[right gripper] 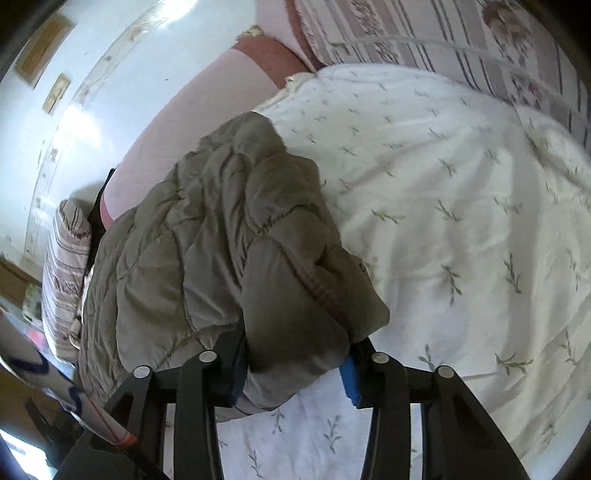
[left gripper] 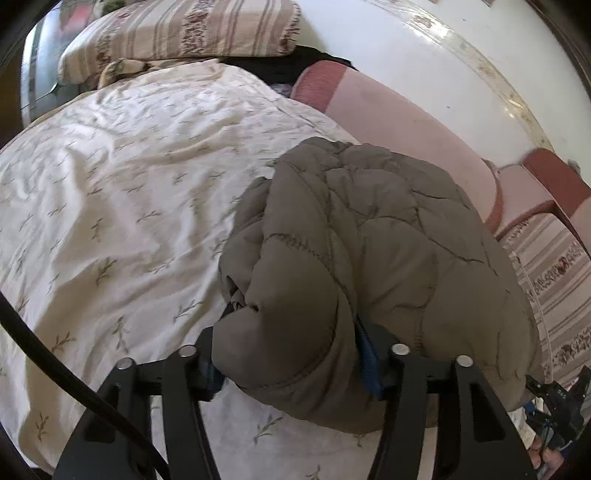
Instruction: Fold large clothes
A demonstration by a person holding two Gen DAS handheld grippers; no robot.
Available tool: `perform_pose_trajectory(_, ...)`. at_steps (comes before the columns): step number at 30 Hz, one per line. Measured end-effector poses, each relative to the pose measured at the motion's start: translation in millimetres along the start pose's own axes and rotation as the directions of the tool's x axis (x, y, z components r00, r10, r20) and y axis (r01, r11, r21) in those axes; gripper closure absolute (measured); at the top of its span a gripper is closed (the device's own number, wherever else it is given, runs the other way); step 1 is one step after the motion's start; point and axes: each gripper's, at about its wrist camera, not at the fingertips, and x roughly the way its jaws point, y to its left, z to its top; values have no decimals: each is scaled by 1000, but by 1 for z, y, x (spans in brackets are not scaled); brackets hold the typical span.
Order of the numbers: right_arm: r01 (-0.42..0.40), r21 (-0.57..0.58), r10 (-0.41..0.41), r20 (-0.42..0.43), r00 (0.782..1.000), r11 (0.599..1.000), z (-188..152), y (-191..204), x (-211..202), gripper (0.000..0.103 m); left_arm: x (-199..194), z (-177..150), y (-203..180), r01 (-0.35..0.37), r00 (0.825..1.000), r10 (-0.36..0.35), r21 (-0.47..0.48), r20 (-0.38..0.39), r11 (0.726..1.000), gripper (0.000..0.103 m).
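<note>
An olive-grey quilted puffer jacket [left gripper: 369,266] lies bunched on a bed with a cream leaf-print cover [left gripper: 110,206]. My left gripper [left gripper: 291,365] has its blue-padded fingers closed around a thick fold of the jacket's near edge. In the right wrist view the same jacket [right gripper: 207,236] lies on the cover [right gripper: 461,221], and my right gripper [right gripper: 295,369] is shut on another thick fold of its near edge. The fabric hides the fingertips in both views.
A striped floral pillow [left gripper: 177,33] lies at the bed's far end. A pink and red blanket [left gripper: 399,122] runs along the white wall [left gripper: 424,44]. Striped bedding [left gripper: 554,288] lies to the right. Clutter [left gripper: 554,413] shows at the lower right edge.
</note>
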Motion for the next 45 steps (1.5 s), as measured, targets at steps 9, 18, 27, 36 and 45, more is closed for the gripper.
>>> perform_pose_trajectory(9,68,123,-85,140,986,990,11,-20,-49,36,-49,17,-3,-118,954,111,9,279,993,36)
perform_pose_trajectory(18,186,-115,-163,185,969,976,11,32,-32,62,-5,-11,-73,-139,973,67,332,219,933,35)
perform_pose_trajectory(27,241,-158,-199,240,950,958,2,39,-35,61,1,-25,-84,-197,961,106,362,254,911,31)
perform_pose_trajectory(36,135,-410,-48,216,975,902,-34,121,-17,61,5,-38,-112,-182,958,56,443,281,878,31)
perform_pose_trajectory(45,225,-495,-168,158,973,839,-49,145,32,58,20,-38,-112,-188,963,75,441,261,877,27)
